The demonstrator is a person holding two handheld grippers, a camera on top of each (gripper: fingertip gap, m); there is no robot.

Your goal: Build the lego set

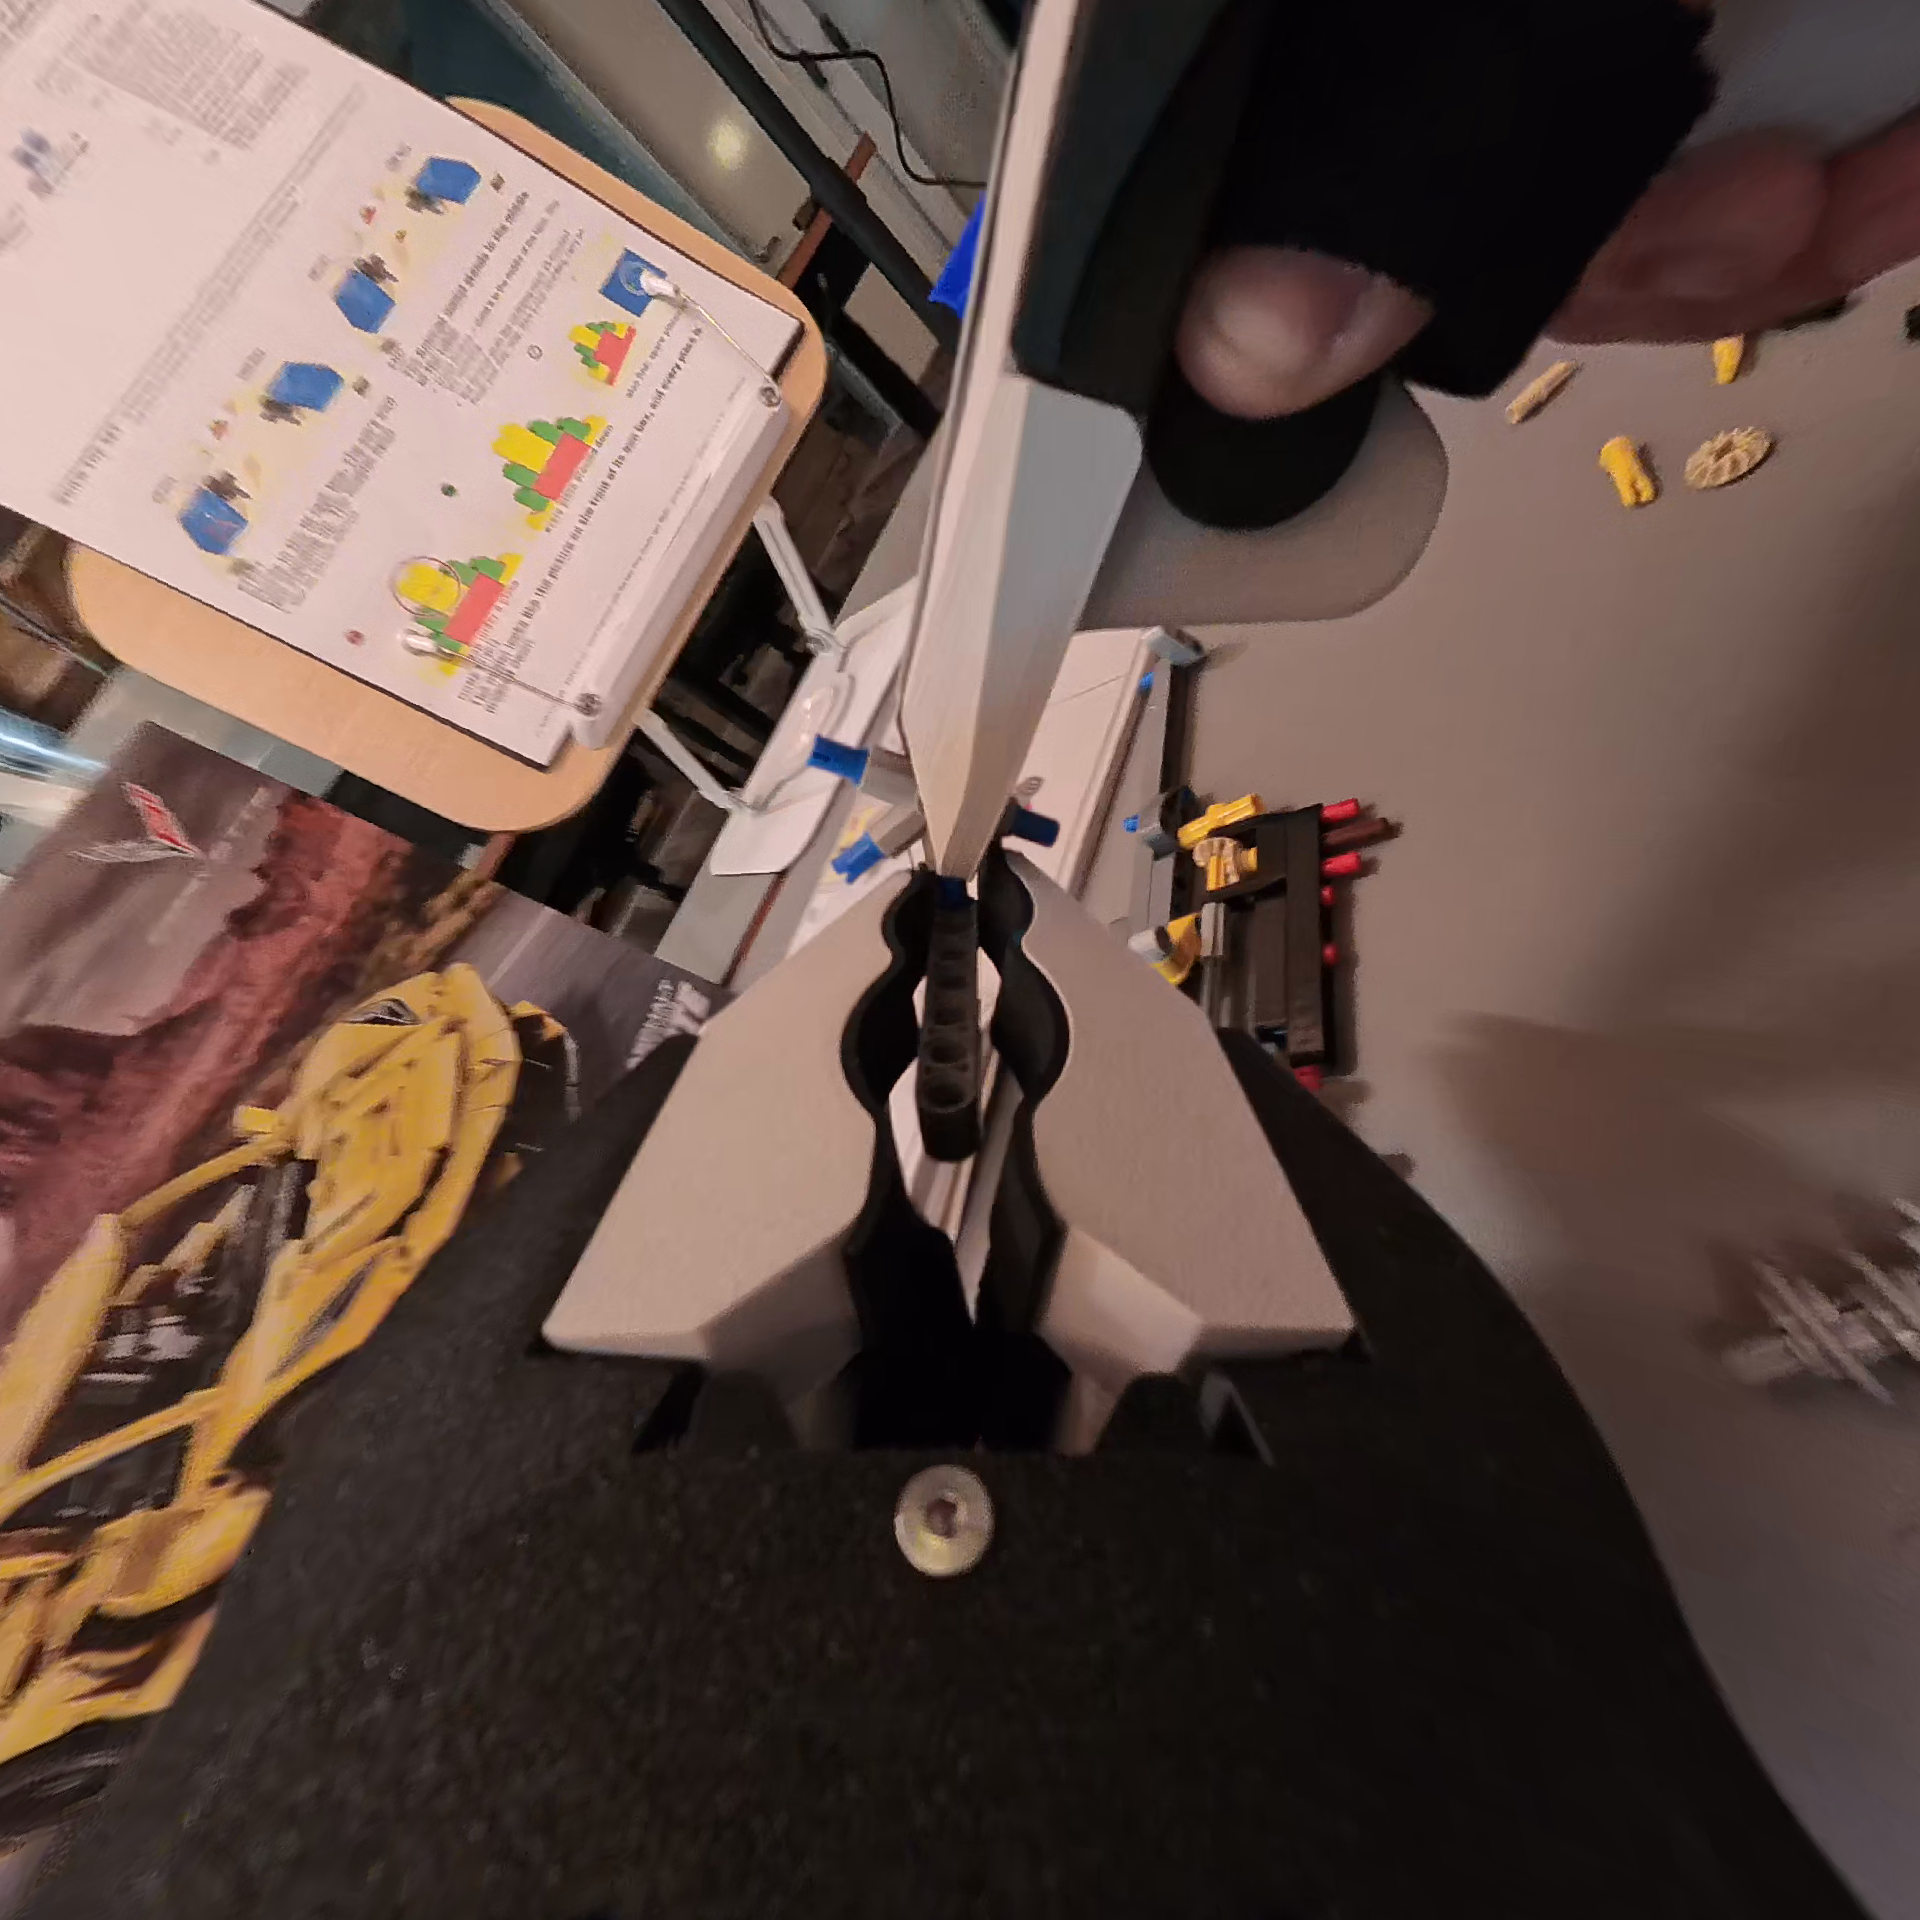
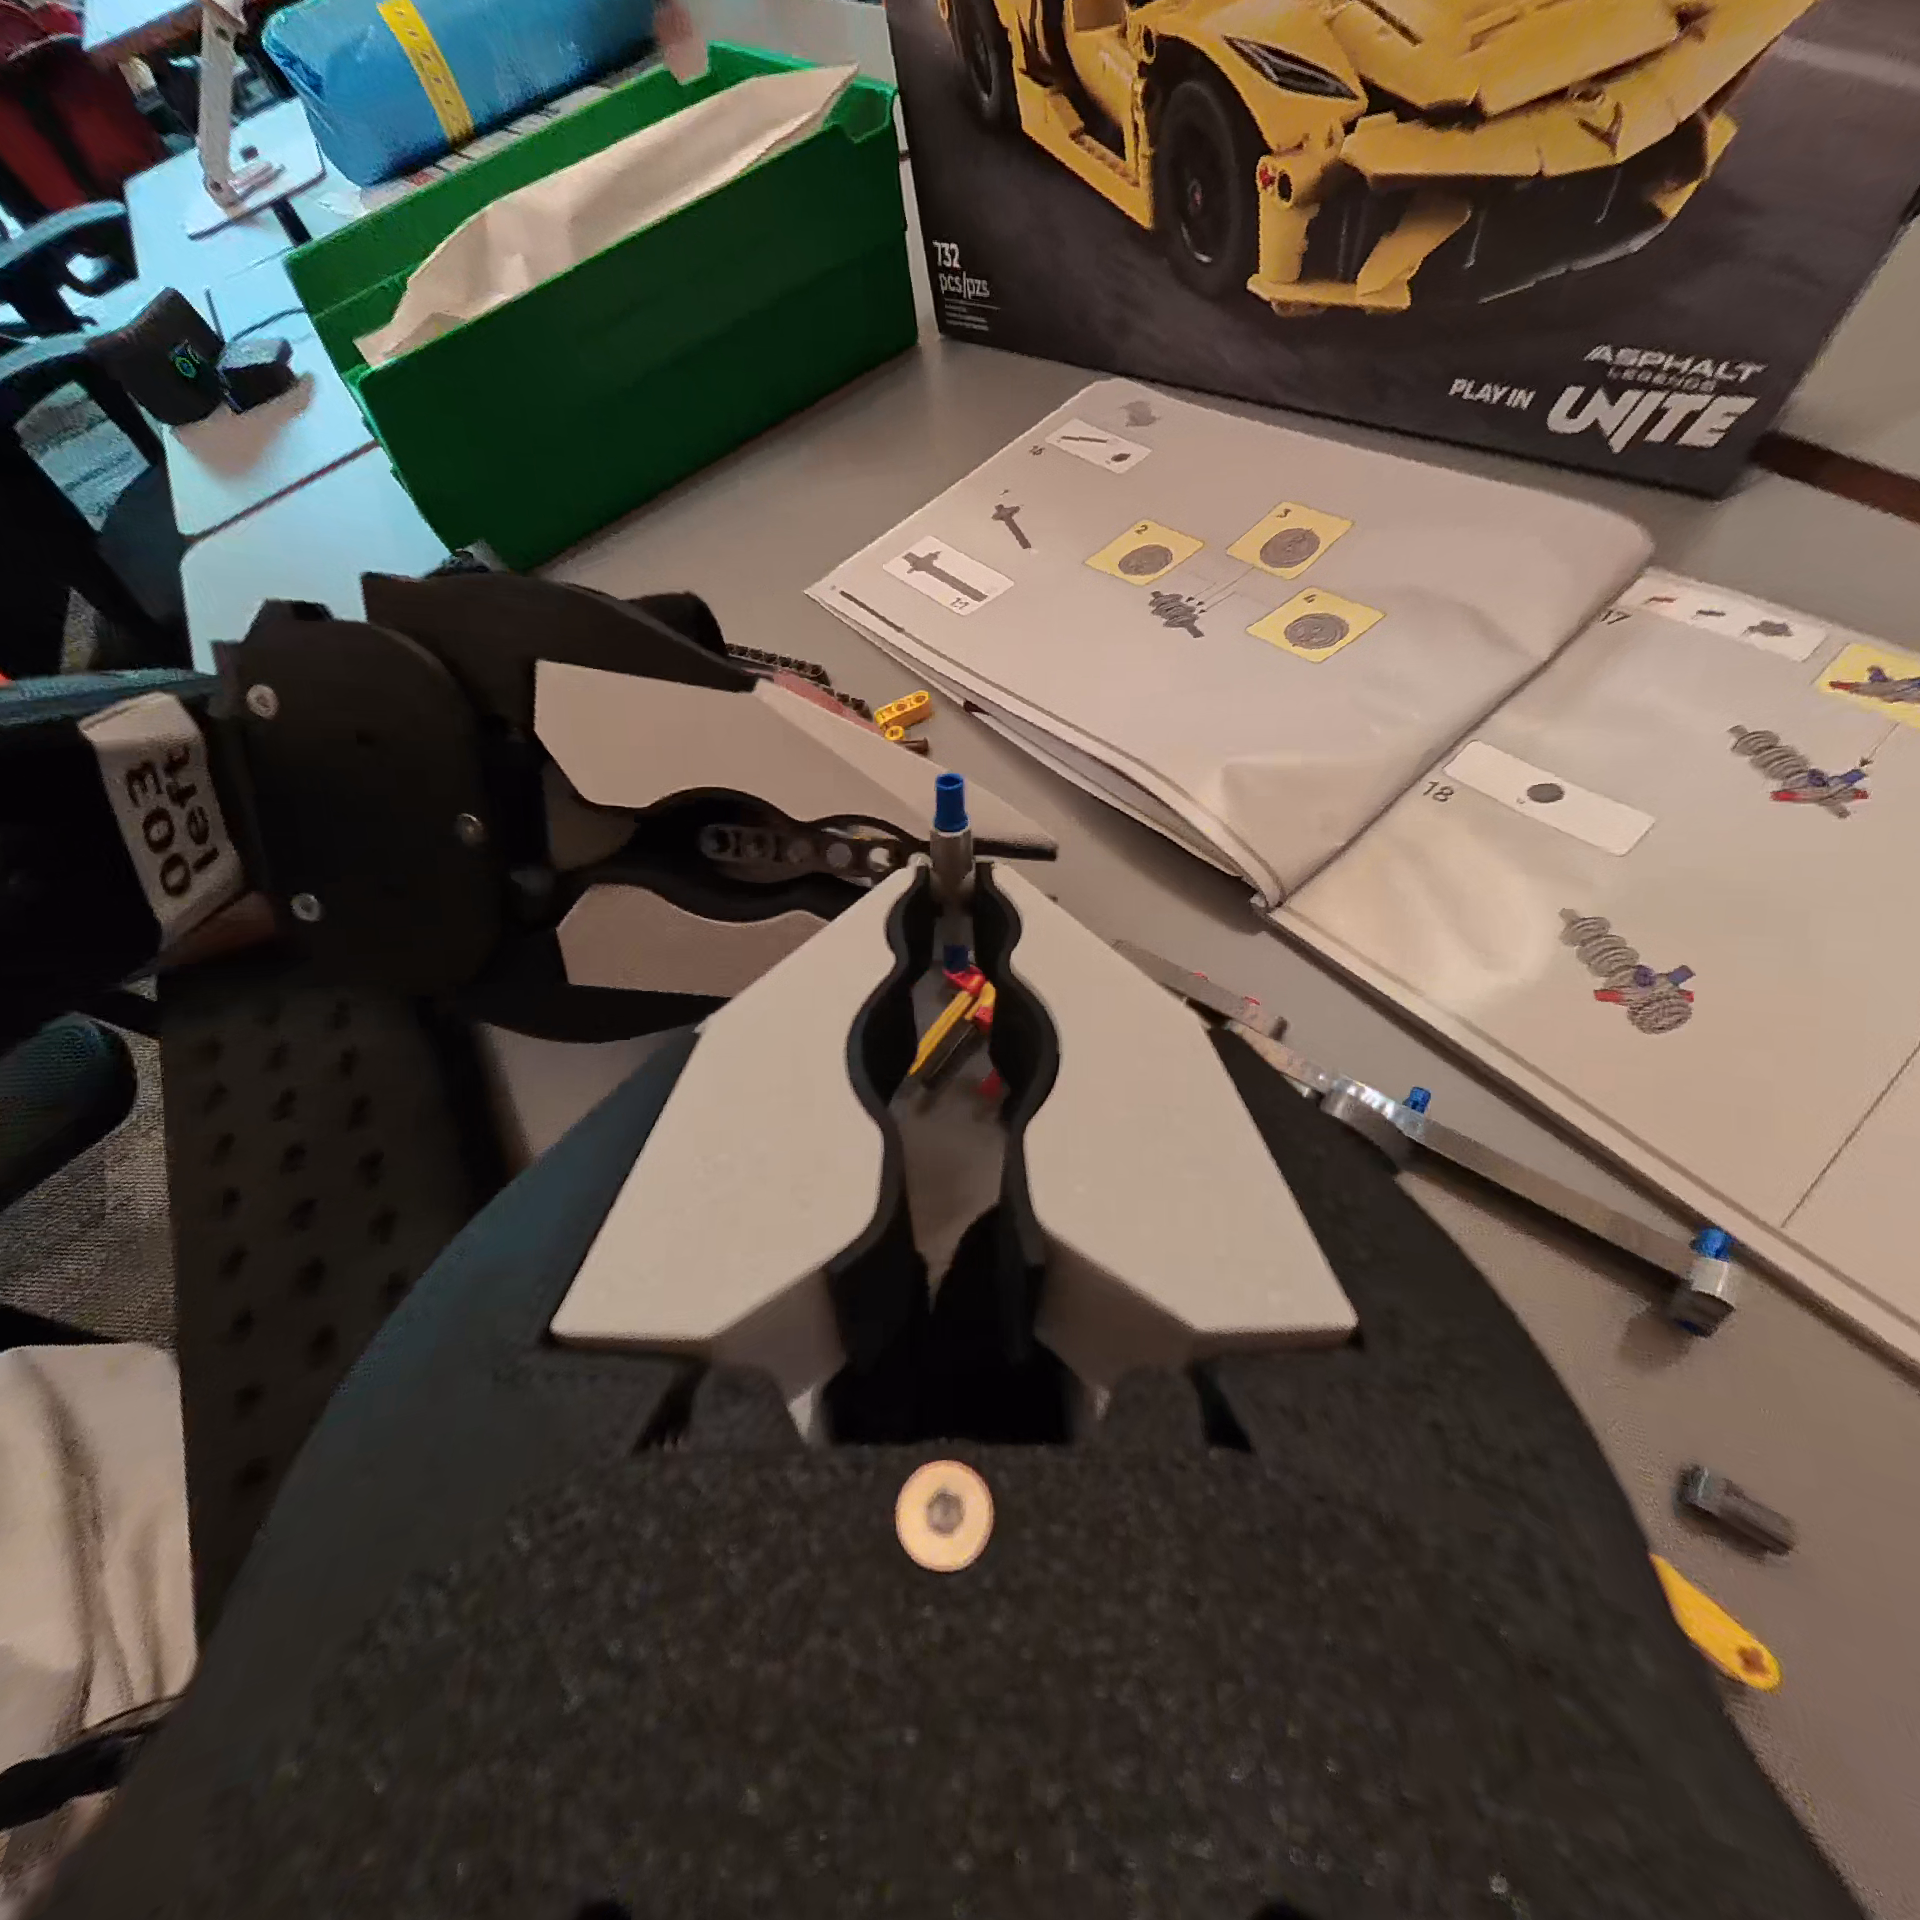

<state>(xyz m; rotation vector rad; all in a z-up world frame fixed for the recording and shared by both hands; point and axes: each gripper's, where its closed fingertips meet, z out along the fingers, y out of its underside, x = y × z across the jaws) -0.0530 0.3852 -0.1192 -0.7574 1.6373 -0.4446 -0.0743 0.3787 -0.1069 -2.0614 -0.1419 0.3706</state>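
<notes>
My left gripper (image 1: pixel 951 883) is shut on a black beam with holes (image 1: pixel 948 1039), which runs lengthwise between its pads. In the right wrist view the left gripper (image 2: pixel 894 862) comes in from the left and holds the black beam (image 2: pixel 800 847) level above the table. My right gripper (image 2: pixel 948 883) is shut on a small grey pin with a blue end (image 2: pixel 948 821). It holds the pin upright at the beam's free end. In the left wrist view the right gripper (image 1: pixel 956 842) comes down from above, tip against the beam's end. A gloved hand (image 1: pixel 1299 322) holds it.
An open instruction booklet (image 2: pixel 1351 675) lies on the grey table, with the car box (image 2: pixel 1351 208) and a green bin (image 2: pixel 623 343) behind it. A long grey beam with blue pins (image 2: pixel 1507 1195), a black sub-assembly with red pins (image 1: pixel 1278 935) and loose yellow parts (image 1: pixel 1626 473) lie around. Both grippers' tips are close together, under 4 cm apart.
</notes>
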